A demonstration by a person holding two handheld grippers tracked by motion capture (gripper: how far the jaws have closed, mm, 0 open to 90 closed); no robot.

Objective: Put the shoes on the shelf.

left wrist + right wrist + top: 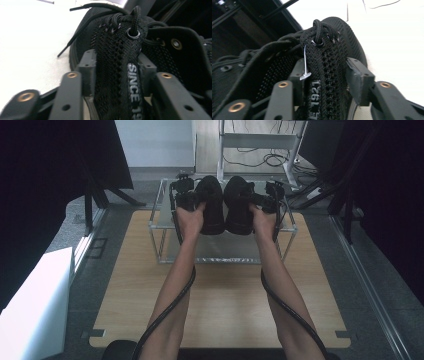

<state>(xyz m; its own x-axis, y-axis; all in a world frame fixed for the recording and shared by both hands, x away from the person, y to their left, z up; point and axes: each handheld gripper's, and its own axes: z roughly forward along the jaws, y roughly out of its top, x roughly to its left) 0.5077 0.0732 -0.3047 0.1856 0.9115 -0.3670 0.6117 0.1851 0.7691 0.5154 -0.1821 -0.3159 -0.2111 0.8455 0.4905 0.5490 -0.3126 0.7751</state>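
Bare wooden table lies free before the wire rack. Above its top, left gripper is clenched on the left shoe, right gripper on the right shoe, shoes touching

The high view looks forward and down from above the person's side of the desk, taking in its whole wooden top, the wire rack at the far edge and floor beyond; it stands well back; the left gripper view rides on the left gripper, looking along its jaws, very near the left shoe; the right gripper view does likewise from the right gripper, pressed near the right shoe; all three share the shoes, seen small from above at the rack.
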